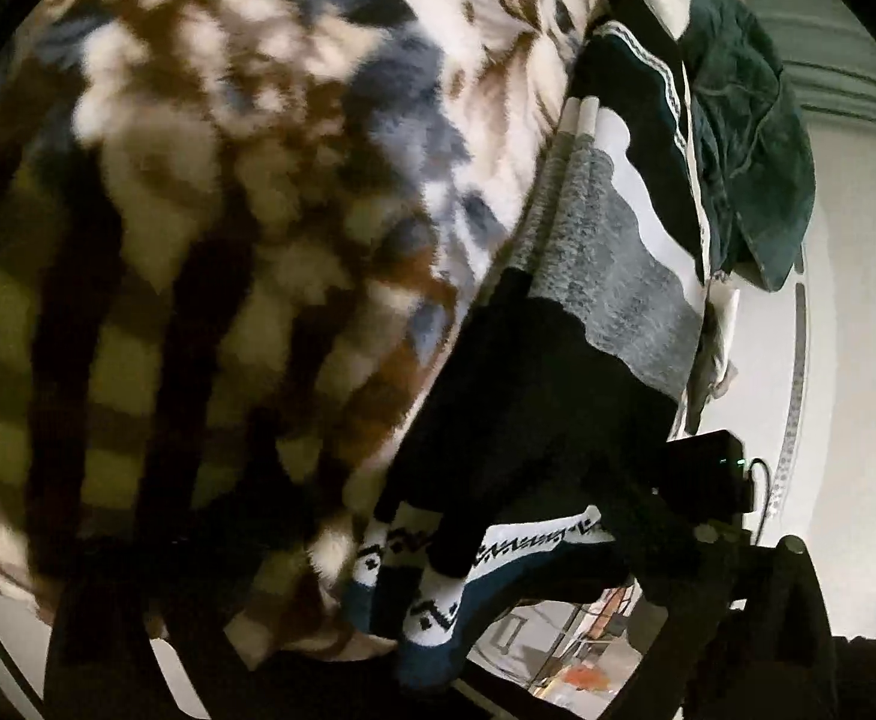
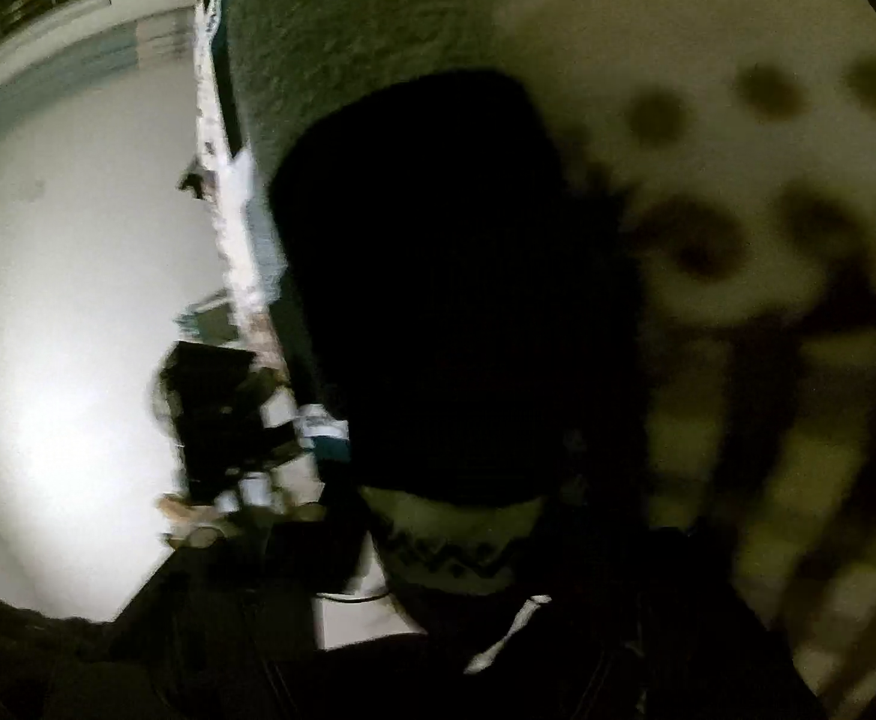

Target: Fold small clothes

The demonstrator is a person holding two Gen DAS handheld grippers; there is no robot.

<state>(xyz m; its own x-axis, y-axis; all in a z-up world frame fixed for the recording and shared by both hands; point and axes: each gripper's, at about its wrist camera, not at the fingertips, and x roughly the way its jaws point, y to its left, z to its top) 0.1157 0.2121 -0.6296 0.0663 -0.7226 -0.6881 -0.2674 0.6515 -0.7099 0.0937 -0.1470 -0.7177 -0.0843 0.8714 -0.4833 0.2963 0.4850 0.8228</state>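
- In the left wrist view, the left gripper [image 1: 378,678] shows only as dark finger shapes at the bottom of the frame; its jaws stand wide apart with nothing pressed between them.
- Just beyond the left jaws lie the cuffs of a pair of socks [image 1: 432,594], white with a black zigzag pattern and dark blue tips, hanging over the edge of the bed.
- Further ahead of the jaws, the socks' black legs run up into a grey and white banded knitted piece [image 1: 612,252].
- Past that, to the right, lies a black garment with a white patterned stripe [image 1: 648,90], and beside it a dark green cloth [image 1: 750,138] draped over the edge.
- To the left of the jaws spreads a fuzzy blanket [image 1: 228,150] in cream, brown and blue, blurred.
- In the right wrist view, the right gripper [image 2: 456,648] is lost in darkness and blur; I cannot tell how its jaws stand.
- Directly ahead of them sits a black fabric mass [image 2: 456,300] with a pale patterned band at its near edge.
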